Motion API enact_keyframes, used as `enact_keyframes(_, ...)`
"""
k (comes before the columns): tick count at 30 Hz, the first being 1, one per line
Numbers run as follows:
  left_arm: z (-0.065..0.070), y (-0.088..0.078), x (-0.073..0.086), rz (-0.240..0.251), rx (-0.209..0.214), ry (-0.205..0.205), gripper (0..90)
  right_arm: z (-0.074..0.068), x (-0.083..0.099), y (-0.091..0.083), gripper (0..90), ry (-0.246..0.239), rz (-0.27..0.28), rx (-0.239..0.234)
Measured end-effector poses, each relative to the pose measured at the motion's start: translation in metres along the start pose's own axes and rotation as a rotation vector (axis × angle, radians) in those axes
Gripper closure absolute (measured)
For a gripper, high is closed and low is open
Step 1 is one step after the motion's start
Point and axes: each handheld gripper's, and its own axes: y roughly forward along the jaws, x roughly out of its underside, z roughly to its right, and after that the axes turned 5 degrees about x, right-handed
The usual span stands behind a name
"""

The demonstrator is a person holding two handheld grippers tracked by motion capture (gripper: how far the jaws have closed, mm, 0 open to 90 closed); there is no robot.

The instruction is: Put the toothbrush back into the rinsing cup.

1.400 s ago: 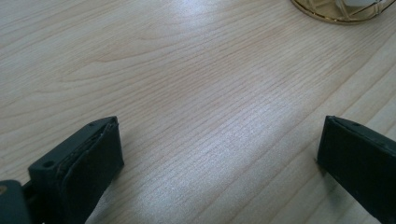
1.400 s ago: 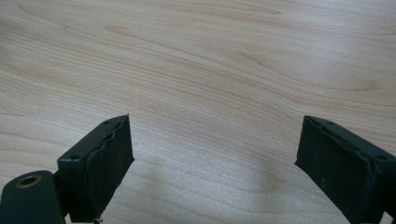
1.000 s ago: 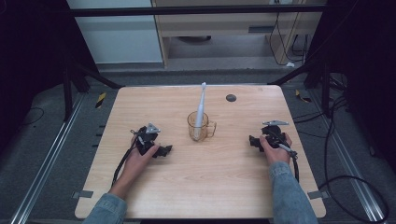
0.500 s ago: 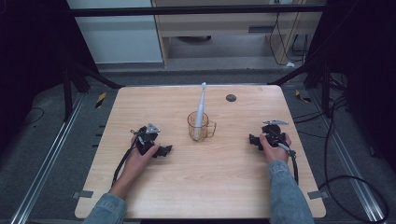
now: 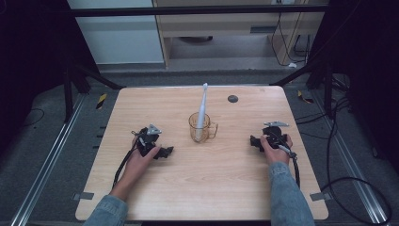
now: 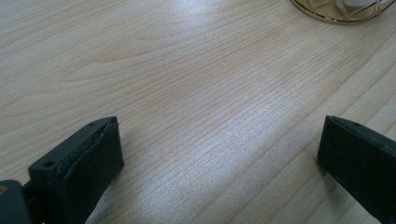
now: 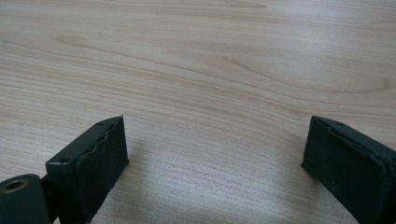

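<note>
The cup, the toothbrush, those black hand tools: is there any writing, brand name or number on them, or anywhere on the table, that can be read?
None can be read.
Cup: clear amber, no print visible.
Toothbrush: plain white, no mark visible at this size.
Left gripper and right gripper: black, no lettering visible.
Table: bare wood grain; the dark round spot is too small to show any sign.

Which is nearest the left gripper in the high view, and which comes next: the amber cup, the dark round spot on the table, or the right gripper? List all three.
1. amber cup, mid-table, just right of the left gripper.
2. right gripper, at the table's right side.
3. dark round spot, near the far edge.
</note>
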Motion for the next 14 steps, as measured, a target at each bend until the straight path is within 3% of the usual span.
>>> enact_keyframes(3, 0.0000, 0.0000, 0.0000, 0.000, 0.000, 0.000, 0.0, -0.0019, 0.0002, 0.0002, 5.6, -0.019, -0.004, 0.007)
enact_keyframes(14, 0.0000, 0.0000, 0.0000, 0.000, 0.000, 0.000, 0.0, -0.0033, 0.0003, 0.0004, 3.2, -0.014, -0.010, 0.013)
